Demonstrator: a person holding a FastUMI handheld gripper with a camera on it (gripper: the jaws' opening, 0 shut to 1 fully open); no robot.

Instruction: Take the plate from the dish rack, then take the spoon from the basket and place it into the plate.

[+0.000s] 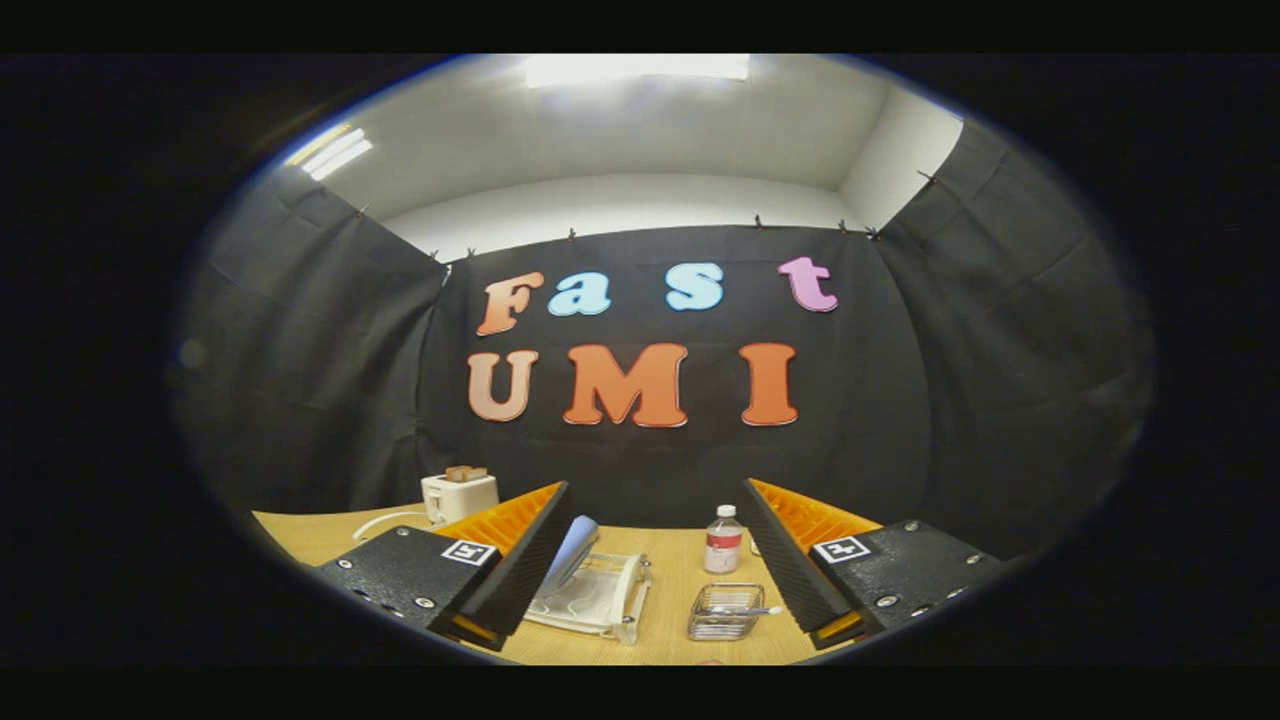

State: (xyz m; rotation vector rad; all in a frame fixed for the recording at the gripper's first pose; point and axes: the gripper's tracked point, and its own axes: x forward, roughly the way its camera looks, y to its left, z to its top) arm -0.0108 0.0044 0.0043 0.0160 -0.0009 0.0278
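Gripper view: the gripper [655, 575] hangs above a wooden table [675, 580], fingers spread wide and grasping nothing.
Plate: a pale plate [578, 548] stands on edge in the white dish rack [600, 600], just ahead of the left finger, slotted upright as if to drain.
Spoon: the spoon [745, 610] lies across a small wire basket [725, 612] between the fingers, nearer the right one.
Beyond: a small bottle [723, 540] stands behind the basket; a toaster [459, 495] sits far left.
Judgement: nothing taken yet; the plate comes first.
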